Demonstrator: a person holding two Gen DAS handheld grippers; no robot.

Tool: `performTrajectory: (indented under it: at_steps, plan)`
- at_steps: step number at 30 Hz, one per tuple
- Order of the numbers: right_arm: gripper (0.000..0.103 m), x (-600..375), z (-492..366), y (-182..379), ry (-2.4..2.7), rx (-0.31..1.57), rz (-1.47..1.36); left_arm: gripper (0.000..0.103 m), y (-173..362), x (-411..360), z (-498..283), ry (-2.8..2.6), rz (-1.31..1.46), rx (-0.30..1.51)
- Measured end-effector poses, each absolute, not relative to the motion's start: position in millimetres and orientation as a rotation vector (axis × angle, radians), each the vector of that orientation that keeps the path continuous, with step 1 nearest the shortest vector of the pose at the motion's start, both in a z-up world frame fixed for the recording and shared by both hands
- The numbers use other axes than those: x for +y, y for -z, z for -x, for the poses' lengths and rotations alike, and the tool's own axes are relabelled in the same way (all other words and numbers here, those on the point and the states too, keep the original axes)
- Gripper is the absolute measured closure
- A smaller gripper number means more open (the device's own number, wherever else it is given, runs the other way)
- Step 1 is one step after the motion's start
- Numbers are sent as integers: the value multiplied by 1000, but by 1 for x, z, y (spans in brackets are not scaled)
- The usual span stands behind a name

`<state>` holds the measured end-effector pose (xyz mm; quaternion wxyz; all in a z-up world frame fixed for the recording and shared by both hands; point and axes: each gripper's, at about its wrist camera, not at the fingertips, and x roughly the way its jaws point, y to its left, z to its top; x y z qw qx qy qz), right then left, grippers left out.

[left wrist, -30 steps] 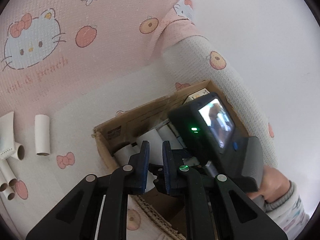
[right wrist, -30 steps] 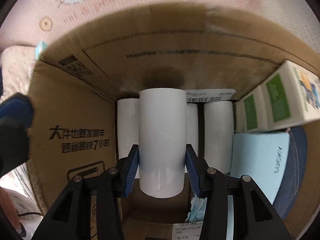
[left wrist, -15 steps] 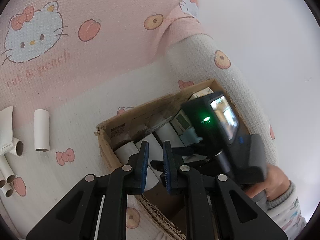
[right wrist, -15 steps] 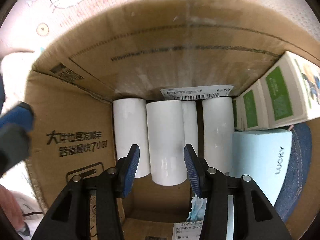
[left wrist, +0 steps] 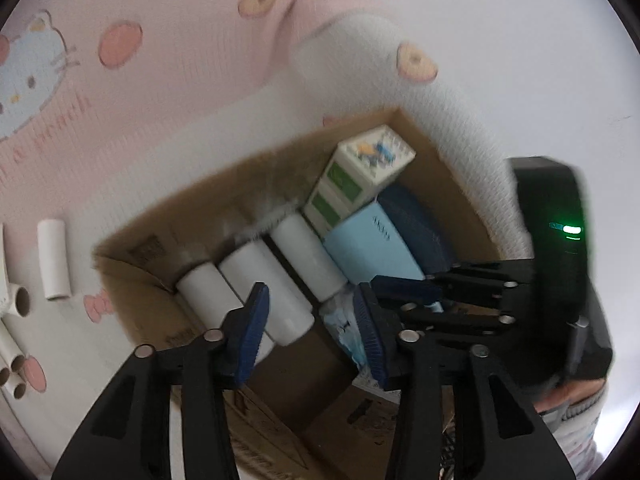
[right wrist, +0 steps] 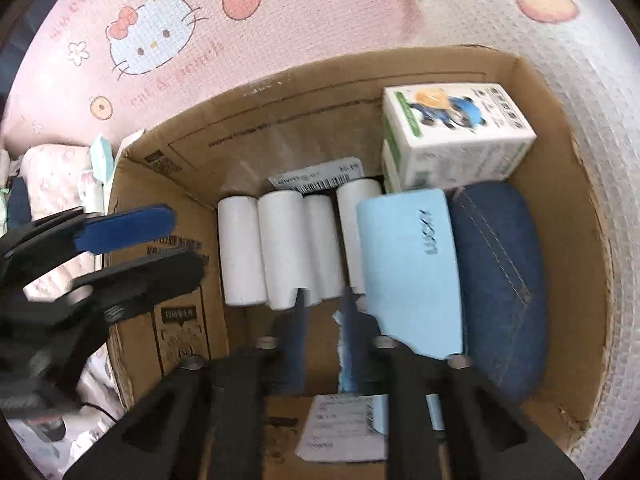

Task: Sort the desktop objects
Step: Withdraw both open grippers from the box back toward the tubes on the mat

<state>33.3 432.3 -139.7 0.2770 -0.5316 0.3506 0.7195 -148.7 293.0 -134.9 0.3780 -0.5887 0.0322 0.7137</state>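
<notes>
Right above the open brown cardboard box (right wrist: 560, 208), the right hand-held gripper (right wrist: 322, 320) is sitting clenched on nothing, while the left hand-held gripper (left wrist: 310, 328) has just been opening, empty. Both are crowding the box, risking bumping the white paper rolls (right wrist: 280, 248) lying inside.

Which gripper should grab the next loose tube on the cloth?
Left gripper: jaws open and empty, loose tubes lie on its side. Right gripper is shut over the cardboard box.
</notes>
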Motion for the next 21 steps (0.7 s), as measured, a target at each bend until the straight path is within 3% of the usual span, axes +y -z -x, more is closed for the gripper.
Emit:
performTrajectory:
  at_steps: [1,4,21]
  plan:
    - [92,426,-43,140,-1932,954,1406,73,140,297,149,-1803,1534,98]
    - [92,418,-57,134,-1940,969,1365,82,157,311,142,-1759,1615,154]
    - [92,406,-75,162,-1889,905,1376,83,225,337,142,-1780,1915,308]
